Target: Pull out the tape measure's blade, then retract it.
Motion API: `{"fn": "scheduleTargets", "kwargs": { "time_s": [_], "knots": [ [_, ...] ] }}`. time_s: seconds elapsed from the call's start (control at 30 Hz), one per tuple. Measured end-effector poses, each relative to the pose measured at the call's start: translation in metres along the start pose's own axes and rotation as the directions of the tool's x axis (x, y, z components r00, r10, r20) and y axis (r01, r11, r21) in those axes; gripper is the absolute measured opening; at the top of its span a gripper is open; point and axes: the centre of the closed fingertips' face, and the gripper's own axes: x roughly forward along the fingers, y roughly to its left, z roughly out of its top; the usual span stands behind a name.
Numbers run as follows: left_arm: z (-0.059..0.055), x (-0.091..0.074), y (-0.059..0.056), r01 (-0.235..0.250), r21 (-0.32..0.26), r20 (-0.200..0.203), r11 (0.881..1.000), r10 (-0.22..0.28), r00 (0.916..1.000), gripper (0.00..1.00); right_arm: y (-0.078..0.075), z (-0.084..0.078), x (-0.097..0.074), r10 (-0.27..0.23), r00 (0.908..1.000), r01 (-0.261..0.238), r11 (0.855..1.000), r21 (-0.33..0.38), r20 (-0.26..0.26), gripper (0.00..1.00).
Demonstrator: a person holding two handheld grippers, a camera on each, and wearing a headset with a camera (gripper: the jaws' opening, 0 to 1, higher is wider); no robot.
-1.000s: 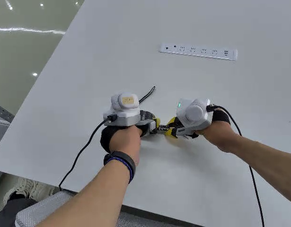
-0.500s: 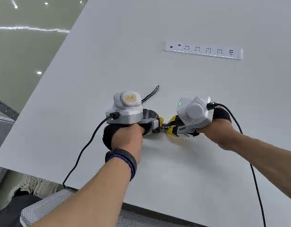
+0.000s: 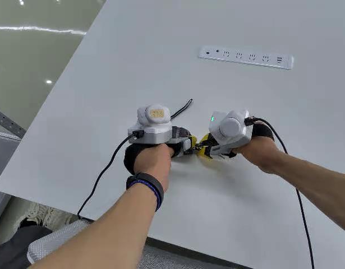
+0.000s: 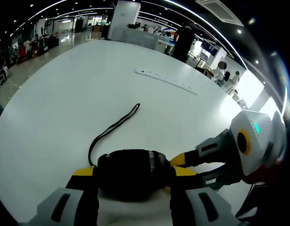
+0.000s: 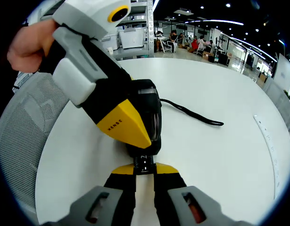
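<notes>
head view: white tabletop, tape measure near its near edge. left gripper clamps it, right gripper pinches the blade tip. power strip toward far edge; glossy floor past left edge.

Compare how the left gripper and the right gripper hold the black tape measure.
The left gripper, jaws wide apart, clamps the round black tape measure case; the right gripper, jaws almost together, pinches the small blade tip. The left holds the case's sides; the right meets its front. Both have yellow-tipped jaws.
</notes>
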Motion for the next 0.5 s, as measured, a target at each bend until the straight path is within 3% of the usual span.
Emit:
{"fn": "scheduleTargets", "kwargs": {
  "time_s": [0.5],
  "knots": [
    [0.0011,-0.0006,0.0016,0.001,-0.008,0.000,1.000,-0.001,1.0000,0.58,-0.0013,0.0048,0.0068,0.006,0.9998,-0.006,1.000,-0.023,-0.017,0.13]
  ]
}}
